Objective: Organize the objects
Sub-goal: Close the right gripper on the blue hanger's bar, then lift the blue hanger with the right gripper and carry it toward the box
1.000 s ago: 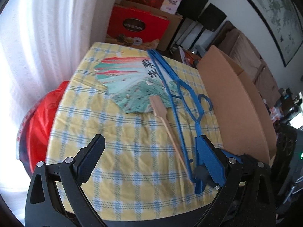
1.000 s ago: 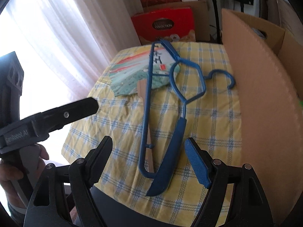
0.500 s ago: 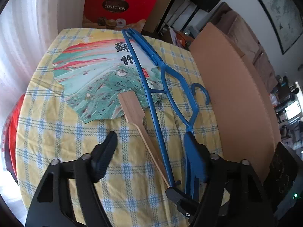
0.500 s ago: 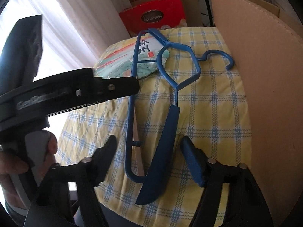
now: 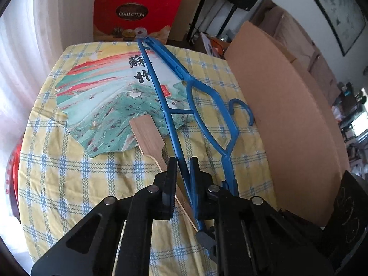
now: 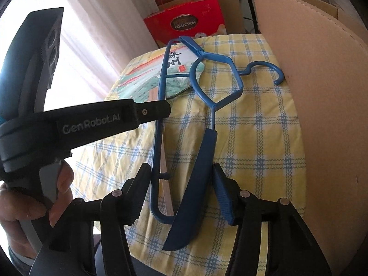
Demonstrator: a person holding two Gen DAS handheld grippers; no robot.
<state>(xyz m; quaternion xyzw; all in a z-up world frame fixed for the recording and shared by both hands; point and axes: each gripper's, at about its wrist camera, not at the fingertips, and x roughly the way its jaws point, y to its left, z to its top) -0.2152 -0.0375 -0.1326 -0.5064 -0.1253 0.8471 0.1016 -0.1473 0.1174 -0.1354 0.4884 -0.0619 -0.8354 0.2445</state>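
A white curtain (image 5: 20, 46) hangs at the far left. Next to it stands the bench (image 5: 69, 172), covered in yellow cloth with blue checks.

A paper fan (image 5: 110, 105) lies flat on the left half of the bench. Its face is painted green, white and red, with black characters. Its wooden handle (image 5: 149, 135) runs toward the camera and passes under the left claw (image 5: 183, 172).

The hanger (image 5: 169, 112), blue, lies just right of the fan. Its long straight bar crosses the fan's right edge and the handle. The left claw is closing on that bar. Its pads have come almost together, with the bar pinched between them. In the right wrist view a hand (image 6: 27, 202) grips the left claw's handle.

Nearer the bench's front edge, the right claw (image 6: 179, 172) straddles the hanger's near end. Its jaws are about half apart and closing. The curved bar end and the padded shoulder (image 6: 197, 177) lie between them. The pads do not yet press on either, though the right finger sits just beside the shoulder.

The hanger's curved top nearly reaches the cardboard box (image 5: 287, 115), which stands along the bench's right side. A red carton (image 5: 135, 13) sits behind the bench.
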